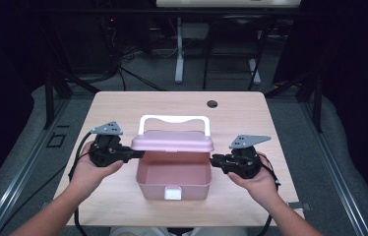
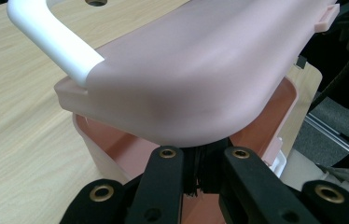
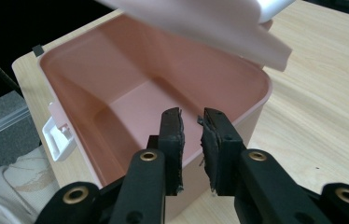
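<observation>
With the left gripper point(image 1: 135, 155) pinching the lid point(image 1: 172, 141) above the box point(image 1: 174, 178), the right gripper point(image 3: 192, 133), slightly parted, straddles the box's wall; next, probably clamping it.

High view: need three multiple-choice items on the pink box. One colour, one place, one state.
1. What colour is the handle on the lid?
A. pink
B. white
C. black

2. Where does the left claw grip?
A. the lid's left edge
B. the handle
C. the front latch

3. What state is the box in?
A. latched shut
B. lid raised, packed with items
C. lid raised, inside bare

Answers:
1 B: the handle arches white behind the pink lid.
2 A: the left gripper view shows the jaws closed on the lid's edge, with the handle off to the side.
3 C: the lid stands above the rim and the right gripper view looks into a bare pink inside.
</observation>
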Tool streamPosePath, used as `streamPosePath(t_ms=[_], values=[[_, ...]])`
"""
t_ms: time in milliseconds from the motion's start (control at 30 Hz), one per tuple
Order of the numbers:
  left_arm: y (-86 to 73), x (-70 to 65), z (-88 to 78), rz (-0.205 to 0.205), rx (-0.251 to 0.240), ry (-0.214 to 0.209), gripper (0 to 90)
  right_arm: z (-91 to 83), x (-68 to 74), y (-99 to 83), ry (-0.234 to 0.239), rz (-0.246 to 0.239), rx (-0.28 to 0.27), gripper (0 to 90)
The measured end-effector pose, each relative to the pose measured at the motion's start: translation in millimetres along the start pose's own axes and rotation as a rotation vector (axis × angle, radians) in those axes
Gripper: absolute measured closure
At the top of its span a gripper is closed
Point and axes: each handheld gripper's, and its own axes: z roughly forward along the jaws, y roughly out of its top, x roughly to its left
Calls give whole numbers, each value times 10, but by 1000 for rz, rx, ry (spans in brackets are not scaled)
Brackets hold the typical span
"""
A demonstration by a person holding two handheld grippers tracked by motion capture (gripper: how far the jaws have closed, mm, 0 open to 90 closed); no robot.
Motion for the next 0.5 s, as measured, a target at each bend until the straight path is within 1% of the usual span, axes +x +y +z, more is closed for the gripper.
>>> streamPosePath(t_ms=[200, 367, 500], values=[[37, 20, -5, -3, -12, 6, 887, 68, 28, -37, 14, 2, 12, 785], [79, 37, -17, 4, -13, 12, 885, 114, 70, -57, 16, -21, 18, 785], [101, 42, -18, 3, -17, 15, 885, 133, 82, -70, 18, -22, 17, 789]])
